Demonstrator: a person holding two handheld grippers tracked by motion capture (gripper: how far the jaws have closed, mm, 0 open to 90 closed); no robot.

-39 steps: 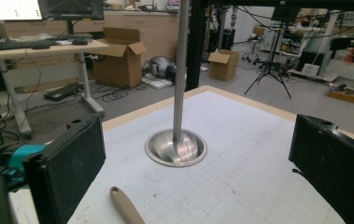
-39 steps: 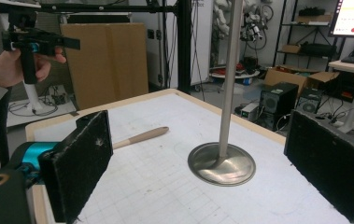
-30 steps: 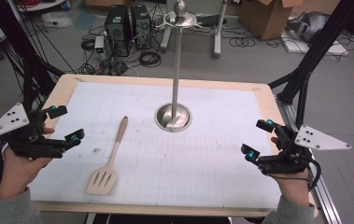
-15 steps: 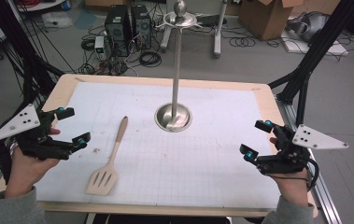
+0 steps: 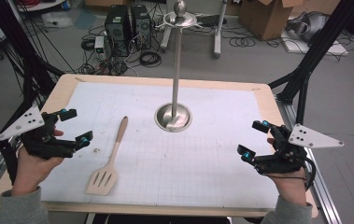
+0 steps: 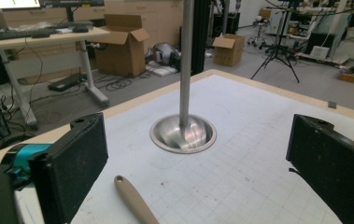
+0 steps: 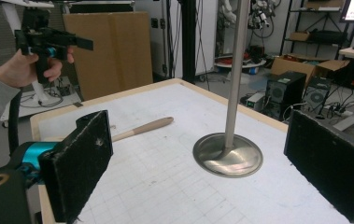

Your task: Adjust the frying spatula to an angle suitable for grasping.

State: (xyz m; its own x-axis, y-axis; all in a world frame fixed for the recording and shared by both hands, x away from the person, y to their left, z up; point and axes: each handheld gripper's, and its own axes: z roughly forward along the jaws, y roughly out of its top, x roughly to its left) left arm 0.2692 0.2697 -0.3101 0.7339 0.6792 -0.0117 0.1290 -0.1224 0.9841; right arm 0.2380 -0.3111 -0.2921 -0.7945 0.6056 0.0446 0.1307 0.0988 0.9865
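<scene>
The wooden spatula (image 5: 108, 156) lies left of the metal stand (image 5: 173, 114), handle pointing roughly toward the stand's base. The left gripper (image 5: 74, 127), jaws spread and empty, hovers just beside it; the right gripper (image 5: 253, 139), likewise spread, sits well apart.

Over the last second the left gripper (image 5: 74, 126) moves in from the table's left edge toward the wooden spatula (image 5: 109, 157), its jaws wide apart and now near the spatula's handle. Its grey three-cornered plate (image 5: 23, 122) tilts up more steeply as the hand turns.
</scene>
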